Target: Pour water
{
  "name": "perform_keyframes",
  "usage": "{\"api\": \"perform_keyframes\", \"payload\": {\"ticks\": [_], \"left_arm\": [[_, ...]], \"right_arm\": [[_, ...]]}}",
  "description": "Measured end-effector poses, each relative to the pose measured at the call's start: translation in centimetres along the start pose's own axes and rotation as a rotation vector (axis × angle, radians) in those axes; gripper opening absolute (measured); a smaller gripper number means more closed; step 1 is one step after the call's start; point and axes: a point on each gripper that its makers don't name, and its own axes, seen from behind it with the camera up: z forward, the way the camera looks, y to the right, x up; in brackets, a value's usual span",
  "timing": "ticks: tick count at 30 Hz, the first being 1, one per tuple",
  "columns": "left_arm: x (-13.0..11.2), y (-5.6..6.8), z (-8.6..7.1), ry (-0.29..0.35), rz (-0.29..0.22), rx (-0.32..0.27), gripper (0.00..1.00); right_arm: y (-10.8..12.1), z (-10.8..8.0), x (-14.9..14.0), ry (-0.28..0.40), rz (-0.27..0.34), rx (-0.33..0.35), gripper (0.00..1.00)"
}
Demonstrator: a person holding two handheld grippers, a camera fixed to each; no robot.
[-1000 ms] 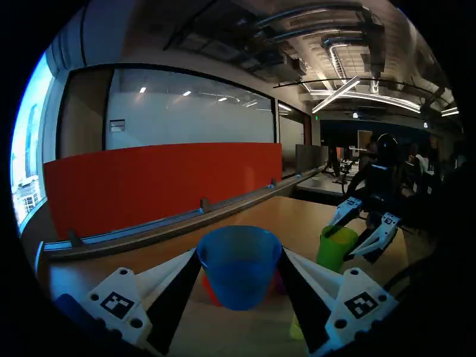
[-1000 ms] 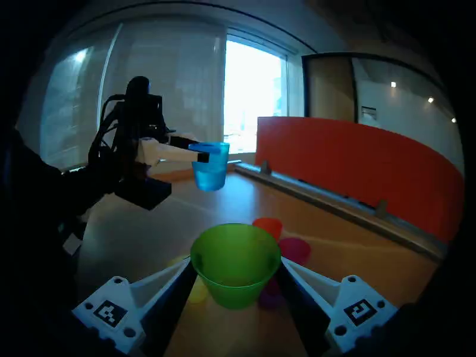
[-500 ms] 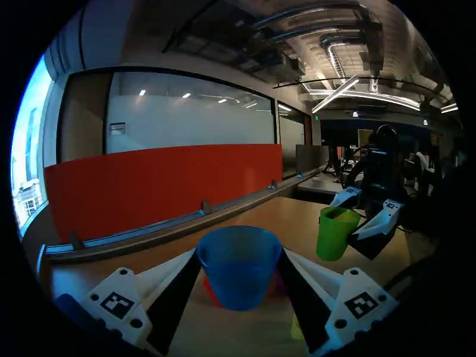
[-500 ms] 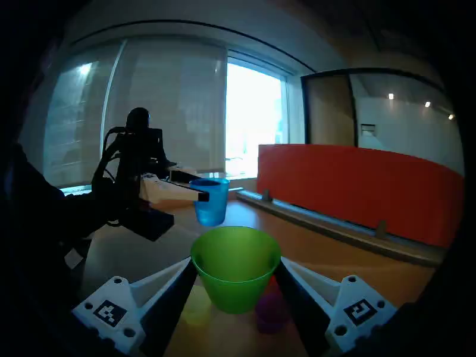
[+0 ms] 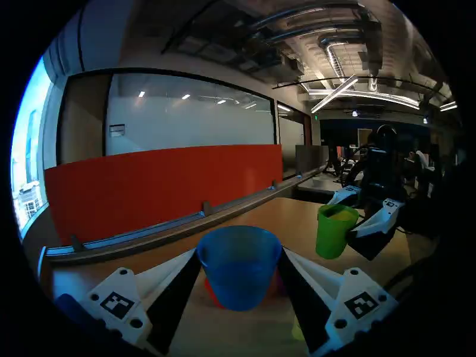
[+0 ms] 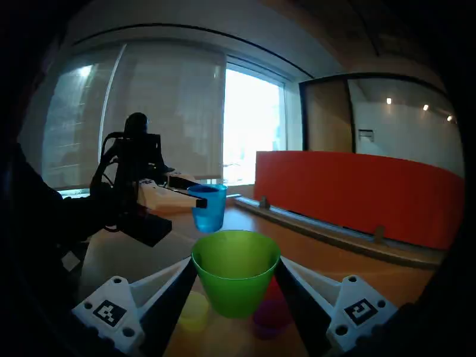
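Left gripper view shows you the wooden surface [image 5: 262, 217] across the lower half, with the red partition [image 5: 160, 178] standing behind it at mid-left. At bottom centre, your left claw [image 5: 239, 262] is clamped on the blue cup [image 5: 239, 273], with both fingers pressing its sides. The cup is upright and translucent, wide at the rim and narrower toward the base, and it hangs clear of the surface.

Right gripper view puts your right claw [image 6: 235, 268] at bottom centre, squeezed the same way on the green cup [image 6: 235, 279]. This cup is upright too and has the same tapered shape with an open round rim. The blue cup appears just above and left of that rim. Low in the frame, a small yellow cup [image 6: 193, 309] and a small purple cup [image 6: 271, 312] stand on the surface, on either side of the green one.

Since a second ago the green cup has risen: the small cups now sit lower against it, and in the left gripper view it hangs higher at mid-right. In the right gripper view the blue cup has dropped in the frame toward the green rim. Both grips are unchanged.
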Motion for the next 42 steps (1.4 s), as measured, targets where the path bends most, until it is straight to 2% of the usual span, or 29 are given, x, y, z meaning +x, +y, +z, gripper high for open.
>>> {"api": "perform_keyframes", "payload": {"ticks": [9,18,23,27,38,42], "left_arm": [[0.3,-0.3,-0.1,0.012,0.014,0.007,0.87],[0.4,-0.7,-0.4,0.018,0.062,0.025,0.87],[0.5,-0.9,-0.5,0.015,0.127,0.040,0.87],[0.7,-0.5,-0.5,0.017,0.170,0.040,0.87],[2.9,0.0,-0.4,0.026,0.311,0.072,0.87],[3.4,0.3,-0.4,0.030,0.349,0.074,0.87]], "right_arm": [[-0.3,0.4,0.0,-0.002,-0.014,0.004,0.91],[-0.2,0.9,0.1,0.010,0.002,0.012,0.91],[-0.4,1.3,0.2,0.013,0.002,0.022,0.90],[-0.9,1.7,0.2,0.012,0.003,0.035,0.90],[-1.9,2.7,-0.9,0.000,0.009,0.065,0.91],[-2.3,3.0,-1.3,-0.001,0.013,0.076,0.91]]}}
